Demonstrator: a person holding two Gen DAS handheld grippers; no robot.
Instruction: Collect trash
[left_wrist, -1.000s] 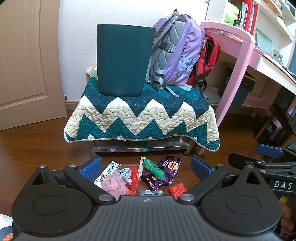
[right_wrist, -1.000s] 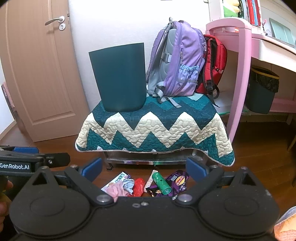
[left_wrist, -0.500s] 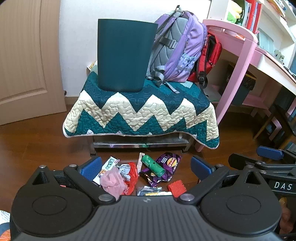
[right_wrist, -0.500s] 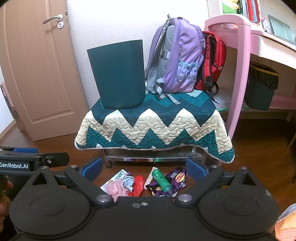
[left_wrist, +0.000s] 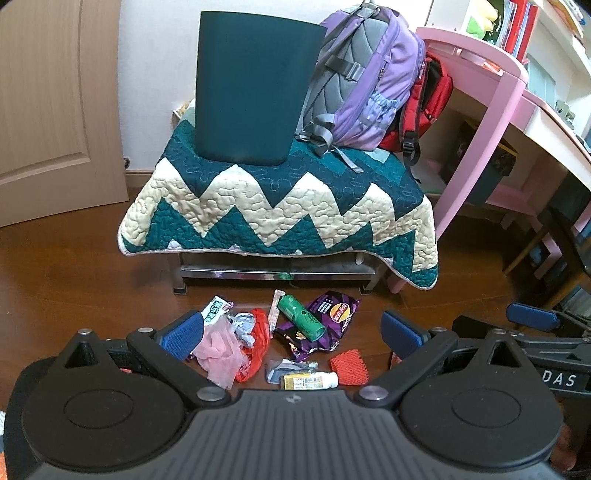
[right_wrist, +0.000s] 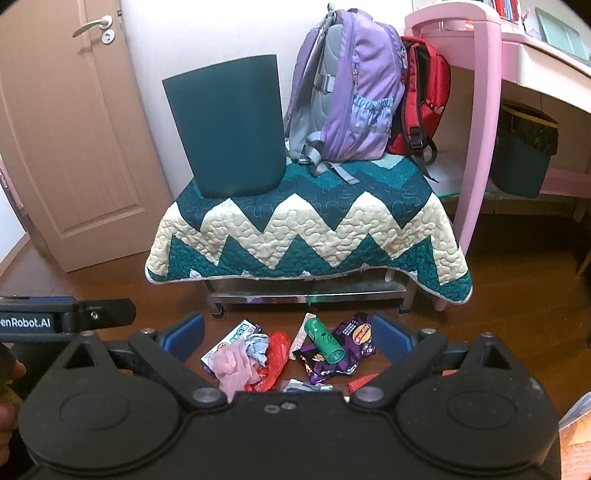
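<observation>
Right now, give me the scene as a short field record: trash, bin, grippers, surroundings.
trash: pile on the wood floor in front of the bench: green tube lying on a purple snack wrapper, pink plastic bag, red bag, red mesh piece, small white bottle
bin: dark teal bin, upright on the quilted bench, beside a purple backpack
left gripper: jaws open, empty, above the pile
right gripper: jaws open, empty
second bin: lined, under the pink desk

Dark wood floor (left_wrist: 66, 280). White wall (right_wrist: 221, 29); tan door (right_wrist: 70, 129) at left. Quilt-draped low bench (right_wrist: 306, 236). Pink desk (right_wrist: 480, 110) at right.
</observation>
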